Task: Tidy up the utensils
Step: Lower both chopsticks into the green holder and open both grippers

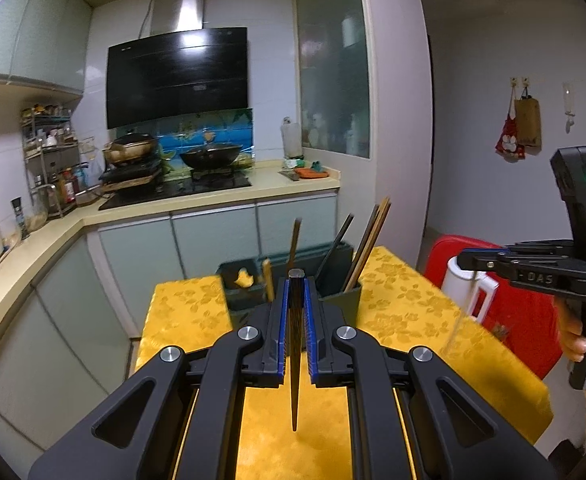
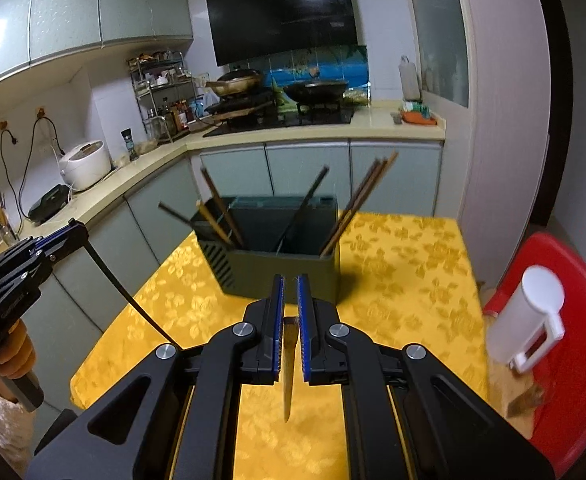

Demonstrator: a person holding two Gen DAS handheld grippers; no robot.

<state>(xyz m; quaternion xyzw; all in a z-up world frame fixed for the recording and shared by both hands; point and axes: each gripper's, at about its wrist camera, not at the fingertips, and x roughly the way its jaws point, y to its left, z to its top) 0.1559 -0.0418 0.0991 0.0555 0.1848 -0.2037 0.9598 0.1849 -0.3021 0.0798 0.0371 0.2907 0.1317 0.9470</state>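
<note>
Both grippers carry chopsticks toward the holder

Left gripper (image 1: 296,308) and right gripper (image 2: 290,308) fingers each clamp a chopstick (image 1: 295,360), tip downward; utensil holder (image 2: 277,272) stands ahead on the tabletop (image 2: 405,272).

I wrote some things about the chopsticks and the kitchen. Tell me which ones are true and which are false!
1. Each gripper holds a chopstick. True: the left gripper grips a dark chopstick, and the right gripper grips a lighter one.
2. The utensil holder is empty. False: several chopsticks already lean inside it.
3. The tablecloth is yellow. True.
4. The white jug stands inside the holder. False: it stands off to the side, in front of something red.
5. No pans are on the stove. False: a wok and a frying pan sit there.
</note>
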